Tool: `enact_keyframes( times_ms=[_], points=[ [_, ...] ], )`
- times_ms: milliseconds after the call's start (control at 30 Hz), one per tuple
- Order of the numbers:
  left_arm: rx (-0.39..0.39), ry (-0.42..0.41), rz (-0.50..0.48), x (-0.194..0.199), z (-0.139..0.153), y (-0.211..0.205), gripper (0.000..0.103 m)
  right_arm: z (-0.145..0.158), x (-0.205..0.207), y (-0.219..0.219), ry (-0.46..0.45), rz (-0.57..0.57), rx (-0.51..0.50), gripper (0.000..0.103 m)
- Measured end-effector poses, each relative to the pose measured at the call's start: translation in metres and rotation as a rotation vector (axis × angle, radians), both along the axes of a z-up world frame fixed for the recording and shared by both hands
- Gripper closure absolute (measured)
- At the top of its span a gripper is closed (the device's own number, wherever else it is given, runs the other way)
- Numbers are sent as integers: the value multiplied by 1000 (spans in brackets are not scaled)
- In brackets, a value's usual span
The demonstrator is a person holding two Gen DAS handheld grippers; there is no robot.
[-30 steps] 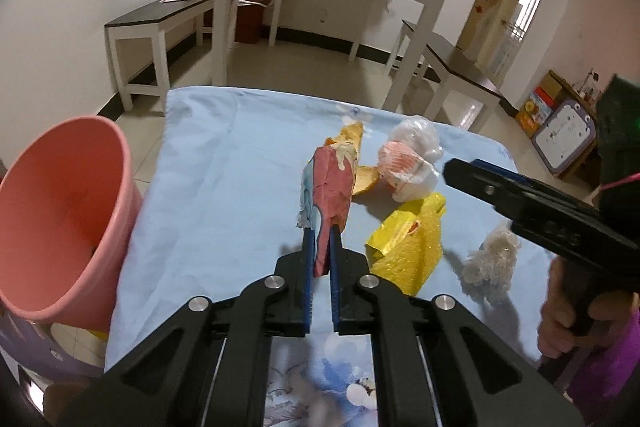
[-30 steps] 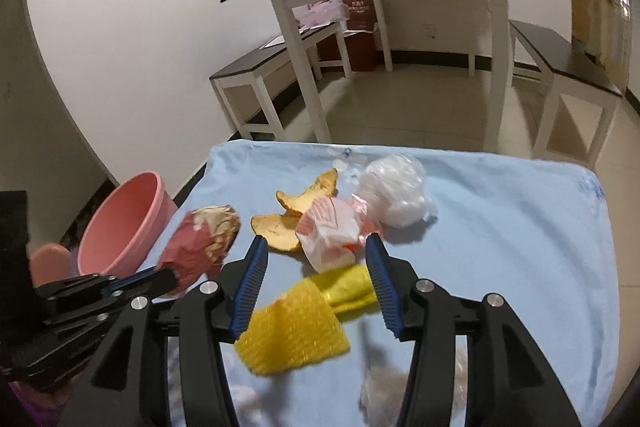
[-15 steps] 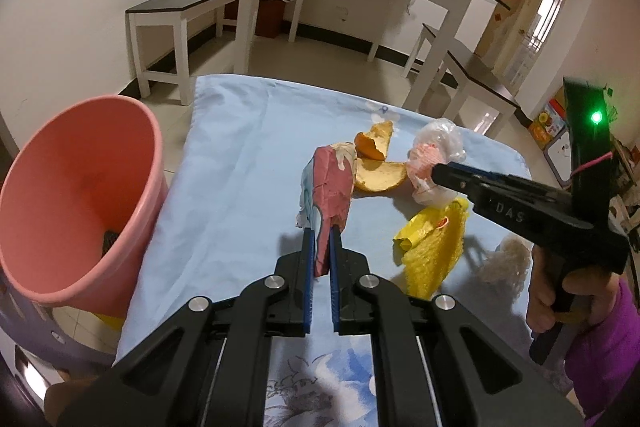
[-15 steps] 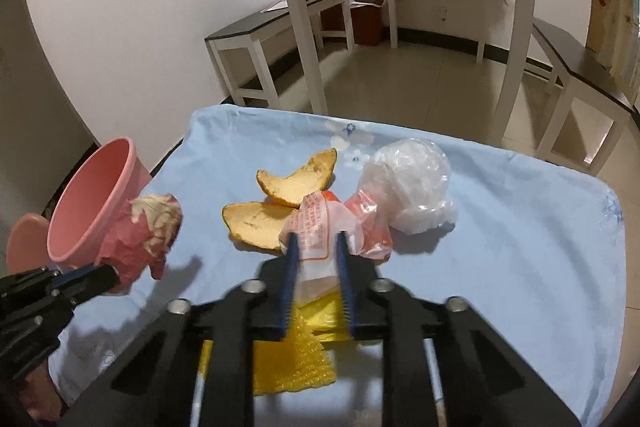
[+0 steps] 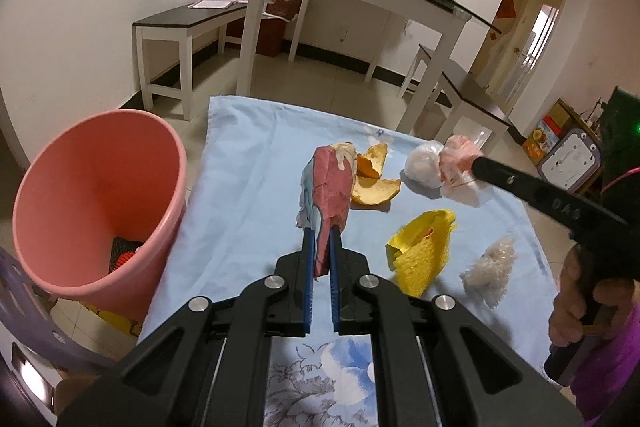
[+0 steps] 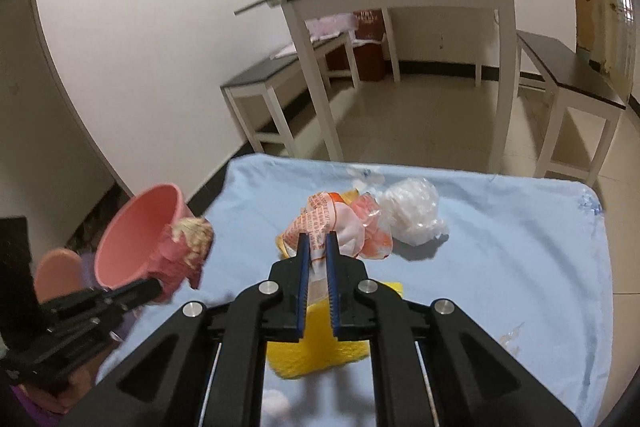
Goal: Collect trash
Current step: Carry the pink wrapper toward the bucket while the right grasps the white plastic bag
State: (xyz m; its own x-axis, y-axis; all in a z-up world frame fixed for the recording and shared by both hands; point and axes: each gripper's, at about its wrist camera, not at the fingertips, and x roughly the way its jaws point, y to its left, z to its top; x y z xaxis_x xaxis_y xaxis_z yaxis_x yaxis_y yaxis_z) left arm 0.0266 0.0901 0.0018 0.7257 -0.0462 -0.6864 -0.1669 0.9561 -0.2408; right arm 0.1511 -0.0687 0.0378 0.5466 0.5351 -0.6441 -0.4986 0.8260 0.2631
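Red-printed wrapper pinched in right tool, apparently lifted.

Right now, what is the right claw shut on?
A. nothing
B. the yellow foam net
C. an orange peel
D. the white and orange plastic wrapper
D: the right claw pinches the white and orange plastic wrapper between its blue pads, while the yellow foam net lies on the blue cloth.
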Motion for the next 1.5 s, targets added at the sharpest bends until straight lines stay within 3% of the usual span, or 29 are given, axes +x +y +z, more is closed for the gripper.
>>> enact_keyframes(
  times_ms=[167, 400, 533, 700, 867, 1333, 1500],
  points=[
    [7, -41, 14, -14, 9, 10, 97, 17, -14, 12, 2, 20, 62, 96],
    [50, -104, 105, -46, 26, 54, 97, 30, -41, 86, 16, 141, 93, 95],
    [89, -96, 206, -60, 31, 90, 97, 35, -49, 131, 49, 208, 132, 95],
    [77, -81, 298, -73, 28, 134, 97, 30, -54, 182, 121, 281, 172, 95],
    [56, -43, 330, -74, 13, 155, 97, 14, -59, 225, 154, 340, 148, 95],
    [57, 71, 330, -54, -30, 166, 97, -39, -56, 254, 230, 322, 67, 94],
    [65, 103, 357, -52, -34, 171, 82, -42, -55, 252, 220, 320, 56, 87]
  ],
)
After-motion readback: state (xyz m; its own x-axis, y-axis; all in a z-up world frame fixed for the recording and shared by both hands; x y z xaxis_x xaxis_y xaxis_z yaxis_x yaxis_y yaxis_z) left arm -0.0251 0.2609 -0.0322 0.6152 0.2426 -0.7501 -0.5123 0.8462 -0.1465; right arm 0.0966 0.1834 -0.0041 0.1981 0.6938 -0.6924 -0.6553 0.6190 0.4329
